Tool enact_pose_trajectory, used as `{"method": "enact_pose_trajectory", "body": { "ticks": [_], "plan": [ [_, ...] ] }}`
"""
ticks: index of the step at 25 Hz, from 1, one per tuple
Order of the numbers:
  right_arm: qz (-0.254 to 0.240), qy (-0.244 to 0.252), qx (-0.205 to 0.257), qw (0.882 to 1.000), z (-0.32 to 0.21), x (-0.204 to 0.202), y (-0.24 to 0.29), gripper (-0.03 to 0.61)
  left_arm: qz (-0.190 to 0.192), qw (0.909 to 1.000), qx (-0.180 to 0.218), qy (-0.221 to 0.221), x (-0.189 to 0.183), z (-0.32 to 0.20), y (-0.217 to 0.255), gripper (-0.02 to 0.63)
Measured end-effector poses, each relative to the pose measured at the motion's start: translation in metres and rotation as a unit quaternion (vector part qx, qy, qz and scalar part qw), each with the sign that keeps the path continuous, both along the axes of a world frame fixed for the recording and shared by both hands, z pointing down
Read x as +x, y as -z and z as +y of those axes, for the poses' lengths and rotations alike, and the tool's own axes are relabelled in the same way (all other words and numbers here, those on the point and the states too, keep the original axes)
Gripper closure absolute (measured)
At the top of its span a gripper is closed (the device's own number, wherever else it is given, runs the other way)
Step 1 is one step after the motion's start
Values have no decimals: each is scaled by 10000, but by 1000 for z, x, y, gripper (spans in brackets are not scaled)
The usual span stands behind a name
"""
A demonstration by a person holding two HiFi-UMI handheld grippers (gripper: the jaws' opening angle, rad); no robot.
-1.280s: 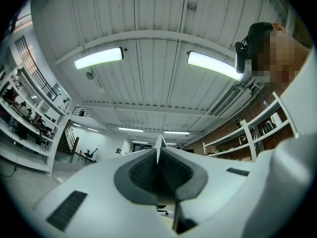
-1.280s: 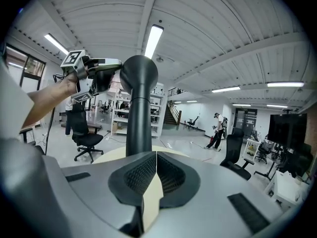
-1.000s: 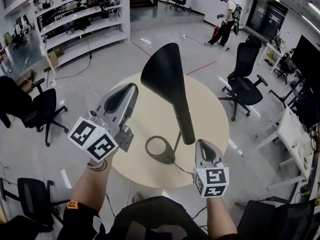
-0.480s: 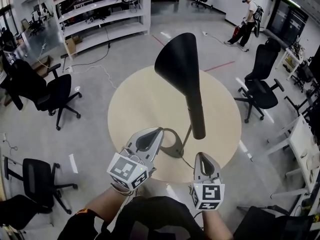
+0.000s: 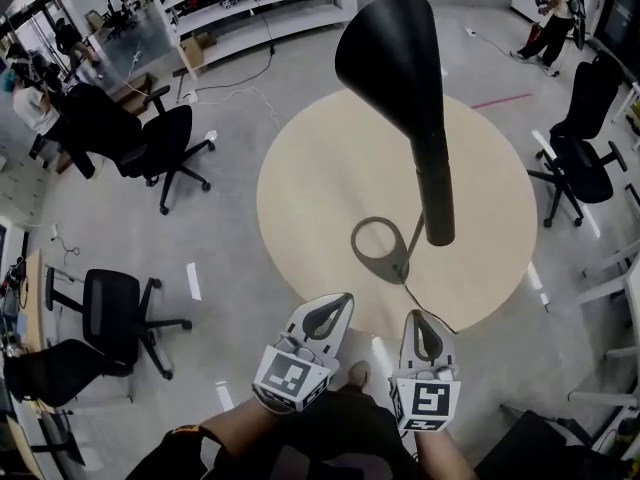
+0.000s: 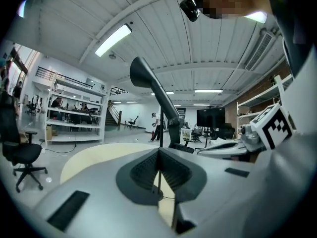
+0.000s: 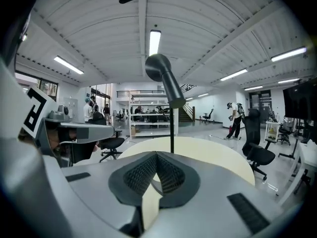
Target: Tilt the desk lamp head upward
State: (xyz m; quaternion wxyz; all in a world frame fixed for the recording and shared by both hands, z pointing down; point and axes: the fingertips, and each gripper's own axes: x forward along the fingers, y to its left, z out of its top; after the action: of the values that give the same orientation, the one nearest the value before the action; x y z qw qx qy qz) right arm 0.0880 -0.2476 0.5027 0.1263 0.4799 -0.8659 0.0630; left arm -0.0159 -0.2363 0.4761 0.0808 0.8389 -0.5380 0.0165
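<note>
A black desk lamp stands on a round beige table (image 5: 320, 188). Its cone head (image 5: 390, 43) points up and away, and its thick arm (image 5: 435, 183) slopes down to a thin stem and a ring base (image 5: 378, 250). My left gripper (image 5: 335, 303) and right gripper (image 5: 418, 318) are held side by side below the table's near edge, close to my body and apart from the lamp. Both are shut with nothing between the jaws. From the left gripper (image 6: 158, 151), the lamp head (image 6: 142, 73) rises ahead. From the right gripper (image 7: 156, 155), the lamp head (image 7: 158, 67) also stands ahead.
A thin cable (image 5: 425, 303) runs from the lamp base over the table's near edge. Black office chairs stand at the left (image 5: 165, 143), lower left (image 5: 115, 313) and right (image 5: 580, 158). White shelving (image 5: 260, 8) is far back. A person (image 5: 548, 8) walks at the top right.
Both grippers have drawn back from the lamp toward my body. The left one dropped from beside the lamp head to below the table edge. My head view has backed off and risen.
</note>
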Motion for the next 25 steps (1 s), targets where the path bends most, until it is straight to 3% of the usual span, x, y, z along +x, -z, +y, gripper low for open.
{"method": "enact_pose_trajectory", "body": {
  "ticks": [4,9,13,19,25],
  "plan": [
    [39,250,-58,9997,15,-9,1,565,-145,9988,-327,347,-4,18,-4,566],
    [-67,469,201,9987,27,-20,21,565,-264,9988,-75,410,-4,34,20,566],
    [40,574,188,9982,48,-37,28,565,-240,9979,-146,580,-22,58,21,566],
    [17,589,342,9977,97,-84,45,565,-334,9964,-171,755,-72,120,24,566],
    [-256,642,426,9967,178,-156,43,565,-339,9950,-189,926,-147,207,22,566]
  ]
}}
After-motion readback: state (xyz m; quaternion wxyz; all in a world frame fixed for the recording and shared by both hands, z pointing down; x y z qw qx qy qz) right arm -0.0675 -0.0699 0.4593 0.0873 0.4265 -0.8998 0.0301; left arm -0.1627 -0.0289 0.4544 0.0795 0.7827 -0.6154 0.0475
